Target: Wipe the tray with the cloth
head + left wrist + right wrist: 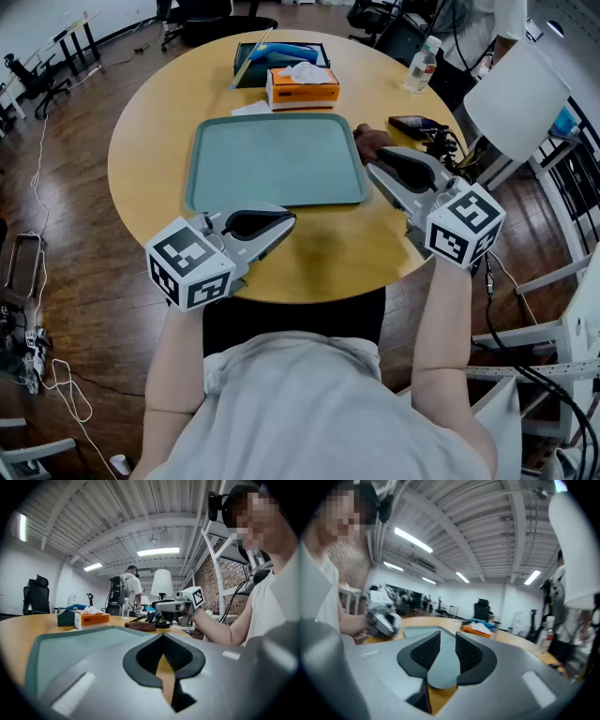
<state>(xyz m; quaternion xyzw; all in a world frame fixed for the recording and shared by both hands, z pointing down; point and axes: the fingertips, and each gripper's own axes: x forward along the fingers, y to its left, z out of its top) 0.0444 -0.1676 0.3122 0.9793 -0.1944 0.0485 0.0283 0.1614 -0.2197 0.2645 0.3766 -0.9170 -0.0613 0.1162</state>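
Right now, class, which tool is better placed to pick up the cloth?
Right. The right tool sits jaws apart, tips near the brown cloth beside the tray, at its right edge. The left tool is shut at the tray's near edge, farther off.

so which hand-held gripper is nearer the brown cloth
Right: the right hand-held gripper is beside the brown folded cloth; the left hand-held gripper is at the teal plastic tray's near edge.

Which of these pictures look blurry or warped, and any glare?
Head view: sharp, evenly lit, soft shadows on the table. Left gripper view: fisheye-bent, dark corners, bright ceiling lights. Right gripper view: smeared, the left tool blurred.
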